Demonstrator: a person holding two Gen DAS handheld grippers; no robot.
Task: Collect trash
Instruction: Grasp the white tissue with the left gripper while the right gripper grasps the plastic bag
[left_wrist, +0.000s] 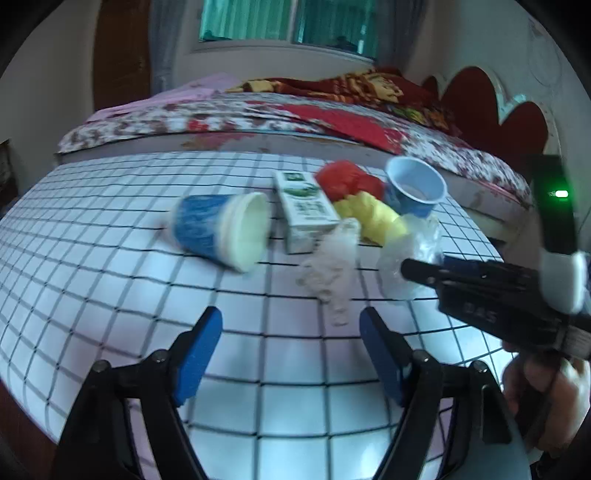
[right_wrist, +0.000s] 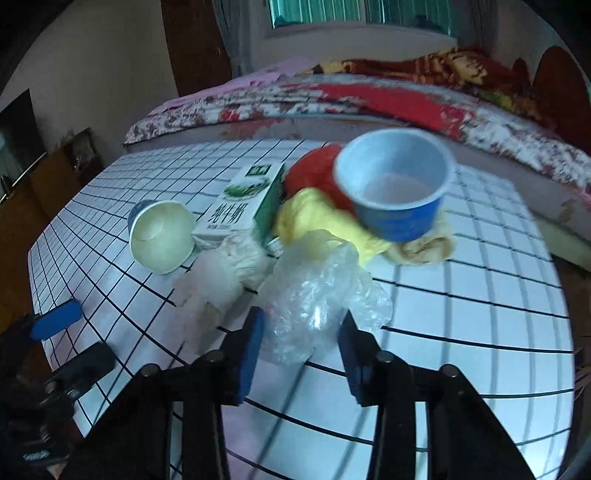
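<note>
- The worktop (left_wrist: 110, 229), covered in a black-gridded white cloth, carries all the trash in one loose cluster; no bin or bag for it shows in either view, so the collecting looks barely begun and every piece appears left to do.
- The toppled blue paper cup (left_wrist: 221, 230) lies on its side at the cluster's left, just beside the milk carton (left_wrist: 304, 210).
- The upright blue cup (right_wrist: 395, 188) stands at the far right, against the red wrapper (right_wrist: 314, 173) and the yellow wrapper (right_wrist: 321, 221).
- The clear plastic bag (right_wrist: 314, 295) is the nearest piece, with the crumpled white tissue (left_wrist: 330, 266) just to its left.
- The right claw (right_wrist: 301, 341) stands part open, its blue pads flanking the near end of the clear bag; whether they press on it cannot be told, so the bag counts as not yet gripped.
- The left claw (left_wrist: 290, 349) stands wider open with nothing between its pads, near the tissue but apart from it.
- Only the right wrist view shows the bag lying between pads, and a pale yellowish scrap (right_wrist: 424, 247) behind the upright cup; only the left wrist view shows the toppled cup's blue side and the person's hand (left_wrist: 546, 391) on the right tool.
</note>
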